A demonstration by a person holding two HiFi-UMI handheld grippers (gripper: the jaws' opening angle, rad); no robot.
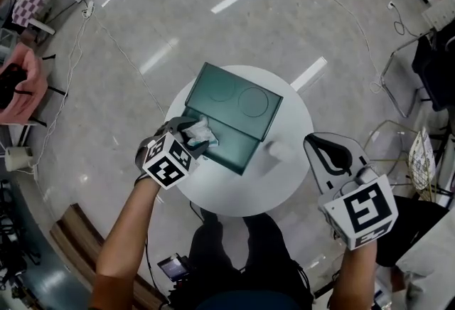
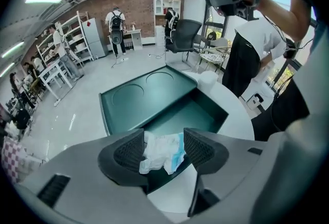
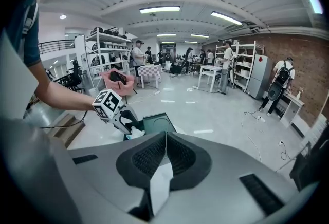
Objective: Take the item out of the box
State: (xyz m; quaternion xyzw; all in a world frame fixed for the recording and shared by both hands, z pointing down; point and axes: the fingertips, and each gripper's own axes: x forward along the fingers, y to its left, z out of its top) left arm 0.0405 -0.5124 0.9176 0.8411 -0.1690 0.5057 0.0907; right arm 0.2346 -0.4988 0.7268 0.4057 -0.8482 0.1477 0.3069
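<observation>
Our left gripper (image 2: 164, 136) stands with its jaws spread, and the crumpled white-and-blue item (image 2: 161, 152) lies loose between its pads, at the near left corner of the open green box (image 2: 212, 100). Our right gripper (image 3: 165, 138) is clenched on nothing, off to the right of the box, which sits on the round white table (image 1: 284, 177).
</observation>
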